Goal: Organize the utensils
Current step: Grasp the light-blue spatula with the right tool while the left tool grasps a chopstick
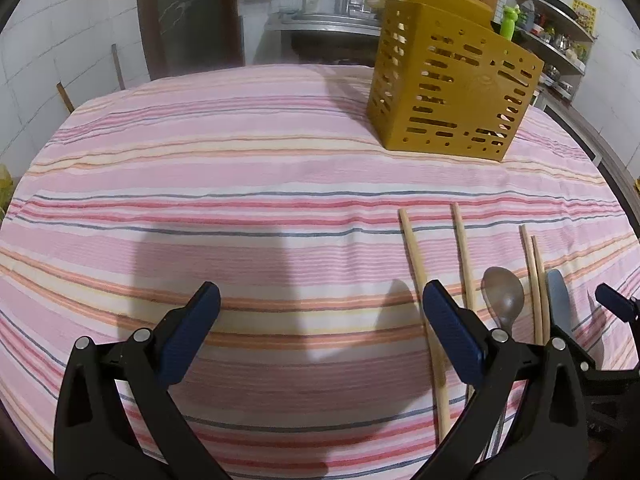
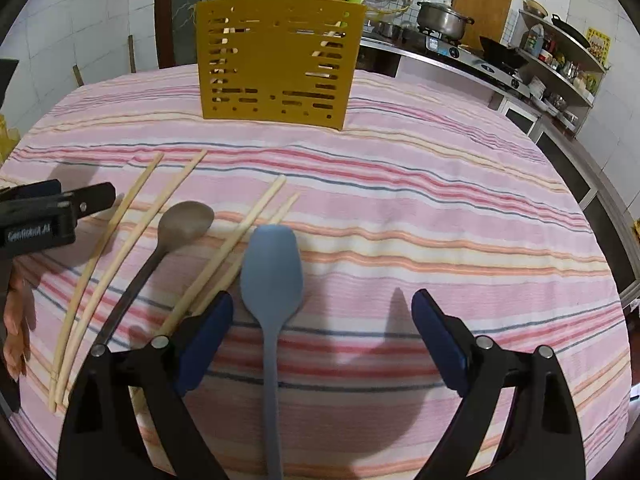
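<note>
Now, step in hand: we judge it to be the pick of the blue spoon (image 2: 271, 268), which lies on the striped cloth (image 2: 400, 220) with its bowl pointing toward the yellow holder (image 2: 276, 64)
Right gripper (image 2: 322, 336): jaws spread wide and empty; the spoon's handle runs between them, nearer the left pad, and neither pad touches it
Left gripper (image 1: 320, 320): jaws apart as well, nothing clamped; its right pad sits over the left chopstick pair (image 1: 416, 256)
Neighbours: the metal spoon (image 2: 184, 224) and the right chopstick pair (image 2: 256, 216) lie just beside the blue spoon; one stick all but touches its bowl
Doing it well: we should centre the handle between the pads, come down low to the cloth, and close on the neck without catching the sticks
Destination: holder stands upright, well apart at the far side of the table; some chopsticks already stand in it
</note>
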`<state>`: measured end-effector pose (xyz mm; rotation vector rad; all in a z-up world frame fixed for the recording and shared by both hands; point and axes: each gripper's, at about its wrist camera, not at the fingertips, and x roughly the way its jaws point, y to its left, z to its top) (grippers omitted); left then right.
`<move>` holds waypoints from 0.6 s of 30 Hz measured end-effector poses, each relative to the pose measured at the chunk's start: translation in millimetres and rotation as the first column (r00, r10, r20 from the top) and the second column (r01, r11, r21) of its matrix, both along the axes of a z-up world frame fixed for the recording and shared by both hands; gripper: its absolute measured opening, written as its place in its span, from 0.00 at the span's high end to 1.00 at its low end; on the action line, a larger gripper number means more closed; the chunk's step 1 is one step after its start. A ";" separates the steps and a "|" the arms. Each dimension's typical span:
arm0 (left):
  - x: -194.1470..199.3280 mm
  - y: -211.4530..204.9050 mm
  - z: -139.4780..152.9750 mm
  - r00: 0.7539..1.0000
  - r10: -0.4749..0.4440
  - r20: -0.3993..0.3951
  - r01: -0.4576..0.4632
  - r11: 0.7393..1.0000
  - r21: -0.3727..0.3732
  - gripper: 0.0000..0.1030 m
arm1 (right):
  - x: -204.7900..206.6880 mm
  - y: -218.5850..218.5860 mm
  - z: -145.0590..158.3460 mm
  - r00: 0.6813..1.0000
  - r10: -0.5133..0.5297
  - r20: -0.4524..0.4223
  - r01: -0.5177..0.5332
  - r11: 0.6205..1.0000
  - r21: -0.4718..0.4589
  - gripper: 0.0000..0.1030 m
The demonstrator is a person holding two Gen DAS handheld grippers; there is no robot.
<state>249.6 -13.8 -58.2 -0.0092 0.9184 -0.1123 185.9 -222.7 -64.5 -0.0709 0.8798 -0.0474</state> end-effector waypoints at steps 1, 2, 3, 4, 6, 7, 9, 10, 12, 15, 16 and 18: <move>0.6 -1.6 0.9 1.000 -0.003 -0.002 0.003 1.000 0.000 0.05 | 3.7 -1.2 0.2 1.000 0.003 -0.001 -0.003 1.000 0.019 0.23; 0.9 -3.9 1.5 1.000 -0.008 -0.002 0.008 1.000 -0.002 0.05 | 7.0 -1.5 -0.5 1.000 0.005 -0.006 -0.005 0.999 0.032 0.29; 1.3 -5.8 1.9 1.000 -0.010 -0.001 0.010 1.000 0.001 0.05 | 10.6 -2.5 -1.2 1.000 0.008 -0.012 -0.007 0.999 0.053 0.32; 1.6 -7.5 1.9 1.000 -0.012 -0.002 0.012 1.000 0.003 0.05 | 11.8 -3.2 -1.0 1.000 0.011 -0.012 -0.010 0.998 0.061 0.38; 4.1 -11.3 1.5 1.000 -0.018 -0.007 0.018 1.000 0.003 0.05 | 14.7 -1.1 0.0 1.000 0.017 -0.005 -0.017 0.998 0.060 0.51; 5.4 -12.5 1.1 1.000 -0.017 -0.008 0.017 1.000 0.002 0.05 | 15.7 -0.7 0.9 1.000 0.018 -0.003 -0.018 0.998 0.059 0.61; 7.4 -14.5 0.2 1.000 -0.015 -0.015 0.015 1.000 0.001 0.05 | 17.5 -2.7 2.6 1.000 0.016 0.001 -0.016 0.998 0.066 0.67; 8.5 -15.2 -0.4 1.000 -0.015 -0.020 0.015 1.000 -0.001 0.05 | 18.4 -5.0 2.8 1.000 0.014 0.002 -0.014 0.997 0.071 0.67; 11.7 -18.5 -2.4 0.999 -0.018 -0.034 0.017 1.000 -0.009 0.05 | 20.4 -8.6 2.8 1.000 0.016 0.002 -0.016 0.997 0.073 0.67; 14.5 -24.5 -4.2 0.999 -0.022 -0.034 0.021 1.000 -0.004 0.05 | 23.4 -13.3 3.9 1.000 0.012 0.006 -0.013 0.997 0.078 0.67; 15.5 -26.0 -4.8 0.999 -0.026 -0.034 0.026 1.000 -0.001 0.05 | 24.7 -14.8 4.3 1.000 0.009 0.008 -0.009 0.997 0.074 0.67; 16.9 -28.8 -6.2 0.999 -0.031 -0.033 0.031 0.999 0.008 0.05 | 26.1 -16.8 3.7 1.000 0.007 0.009 -0.008 0.997 0.073 0.67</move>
